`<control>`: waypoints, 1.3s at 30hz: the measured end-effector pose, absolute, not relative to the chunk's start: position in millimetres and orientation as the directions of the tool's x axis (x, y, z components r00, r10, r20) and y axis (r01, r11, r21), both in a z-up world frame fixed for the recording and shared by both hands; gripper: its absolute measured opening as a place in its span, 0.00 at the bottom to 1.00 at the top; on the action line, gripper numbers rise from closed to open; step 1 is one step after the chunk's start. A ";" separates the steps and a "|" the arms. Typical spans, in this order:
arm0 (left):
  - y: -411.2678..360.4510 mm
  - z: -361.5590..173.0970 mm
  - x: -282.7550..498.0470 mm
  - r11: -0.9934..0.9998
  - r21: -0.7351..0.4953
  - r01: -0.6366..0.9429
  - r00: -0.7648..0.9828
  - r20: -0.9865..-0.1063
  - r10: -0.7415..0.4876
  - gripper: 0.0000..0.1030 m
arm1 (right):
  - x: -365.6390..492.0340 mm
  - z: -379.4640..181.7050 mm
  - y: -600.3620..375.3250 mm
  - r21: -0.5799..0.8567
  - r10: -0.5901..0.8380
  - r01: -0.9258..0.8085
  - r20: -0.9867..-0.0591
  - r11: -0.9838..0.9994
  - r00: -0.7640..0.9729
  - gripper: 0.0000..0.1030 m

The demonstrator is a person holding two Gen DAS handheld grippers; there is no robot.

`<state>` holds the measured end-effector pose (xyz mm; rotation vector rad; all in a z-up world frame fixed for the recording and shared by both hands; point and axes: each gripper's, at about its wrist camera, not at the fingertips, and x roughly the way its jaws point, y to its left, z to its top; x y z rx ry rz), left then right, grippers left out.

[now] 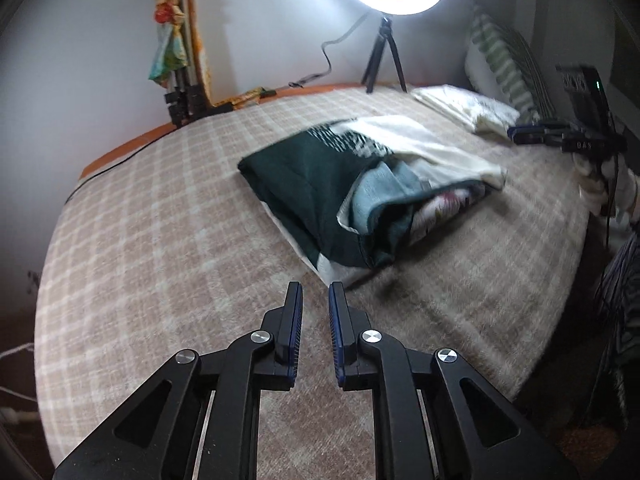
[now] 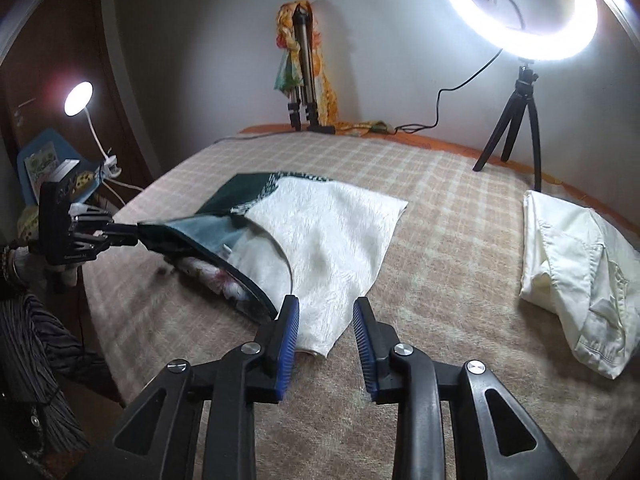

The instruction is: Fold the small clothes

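Overhead ring light [image 2: 520, 8], checked blanket [image 1: 160, 220], both claws open, empty, near green-and-cream garment [image 1: 320, 192].

I'm looking at a bed covered by a beige checked blanket [image 2: 440, 248] — a green-and-cream garment [image 2: 320, 240] is lying at centre frame, a folded cream garment [image 2: 576, 280] is sitting at right, and a ring-light tripod [image 2: 516, 120] is standing upper right.
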<state>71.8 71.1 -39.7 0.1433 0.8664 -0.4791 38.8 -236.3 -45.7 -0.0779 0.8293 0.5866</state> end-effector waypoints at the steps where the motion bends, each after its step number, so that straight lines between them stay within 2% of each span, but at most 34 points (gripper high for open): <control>1: 72.5 -37.1 73.9 0.888 -0.085 0.452 0.556 -0.751 -0.355 0.11 | 40.1 -45.3 -235.6 0.162 0.462 -0.516 -0.711 0.841 0.530 0.29; 2: 71.9 -33.9 76.2 0.889 -0.108 0.445 0.559 -0.742 -0.370 0.15 | 41.5 -46.1 -233.6 0.172 0.468 -0.515 -0.710 0.840 0.526 0.31; 3: 70.0 -32.9 76.6 0.886 -0.117 0.449 0.555 -0.740 -0.379 0.26 | 42.7 -47.9 -229.6 0.175 0.472 -0.520 -0.714 0.836 0.518 0.31; 5: 57.6 -33.7 74.3 0.868 -0.100 0.487 0.545 -0.741 -0.391 0.41 | 42.8 -51.1 -216.6 0.157 0.470 -0.545 -0.728 0.824 0.500 0.34; 6: 47.2 -37.0 70.9 0.851 -0.065 0.522 0.538 -0.749 -0.387 0.42 | 41.1 -52.6 -208.3 0.143 0.470 -0.565 -0.735 0.813 0.490 0.34; 10: 19.0 -50.1 73.5 0.828 0.053 0.559 0.547 -0.774 -0.319 0.42 | 30.2 -57.0 -181.8 0.125 0.490 -0.621 -0.741 0.774 0.460 0.41; 12: 14.2 -55.2 83.3 0.837 0.029 0.547 0.535 -0.781 -0.322 0.41 | 29.6 -61.8 -168.5 0.084 0.466 -0.632 -0.751 0.770 0.468 0.43; 13: 11.1 -56.4 87.8 0.839 0.021 0.544 0.533 -0.780 -0.327 0.38 | 30.1 -65.1 -160.4 0.066 0.456 -0.642 -0.759 0.764 0.465 0.43; 15: 4.5 -56.5 94.1 0.841 0.059 0.538 0.557 -0.773 -0.303 0.12 | 30.9 -71.8 -147.2 0.041 0.441 -0.658 -0.773 0.752 0.456 0.43; 18: -0.1 -48.7 97.3 0.828 0.121 0.547 0.605 -0.741 -0.291 0.05 | 30.5 -80.1 -129.5 -0.045 0.386 -0.673 -0.790 0.738 0.476 0.43; 20: -0.7 -40.0 94.0 0.814 0.178 0.553 0.646 -0.709 -0.284 0.05 | 33.0 -84.6 -120.0 -0.114 0.336 -0.669 -0.795 0.735 0.504 0.38; 22: -0.4 -33.0 89.9 0.795 0.242 0.556 0.680 -0.682 -0.269 0.05 | 39.4 -88.7 -116.4 -0.136 0.305 -0.659 -0.805 0.740 0.508 0.22; 23: -0.8 -31.6 88.7 0.784 0.279 0.555 0.697 -0.671 -0.254 0.05 | 43.4 -90.5 -115.7 -0.132 0.297 -0.657 -0.814 0.742 0.500 0.08; 24: -1.1 -31.2 85.3 0.766 0.327 0.553 0.716 -0.656 -0.237 0.05 | 46.1 -91.3 -115.1 -0.134 0.289 -0.655 -0.818 0.744 0.497 0.00; 26: -3.0 -37.3 72.5 0.688 0.448 0.571 0.746 -0.633 -0.207 0.05 | 46.0 -87.0 -115.6 -0.129 0.298 -0.662 -0.818 0.739 0.492 0.00; 28: -1.9 -53.6 60.2 0.619 0.490 0.613 0.721 -0.668 -0.185 0.05 | 41.4 -82.0 -117.6 -0.114 0.322 -0.685 -0.819 0.720 0.475 0.00; 31: 4.0 -74.3 47.8 0.611 0.428 0.666 0.647 -0.740 -0.187 0.10 | 35.3 -86.1 -120.2 -0.185 0.263 -0.684 -0.828 0.705 0.495 0.00; 33: 7.4 -78.6 38.9 0.609 0.416 0.676 0.632 -0.752 -0.187 0.16 | 35.3 -91.3 -124.5 -0.186 0.246 -0.687 -0.842 0.703 0.480 0.00; 36: 20.8 -65.7 33.1 0.668 0.328 0.668 0.608 -0.758 -0.235 0.16 | 32.9 -88.2 -136.4 -0.148 0.265 -0.691 -0.851 0.707 0.453 0.00; 37: 26.9 -57.3 34.6 0.699 0.294 0.652 0.610 -0.750 -0.254 0.16 | 33.0 -83.8 -142.4 -0.129 0.277 -0.679 -0.847 0.723 0.455 0.01; 39: 36.3 -42.5 39.5 0.750 0.232 0.620 0.624 -0.725 -0.291 0.18 | 35.1 -74.6 -156.0 -0.078 0.301 -0.639 -0.834 0.765 0.463 0.36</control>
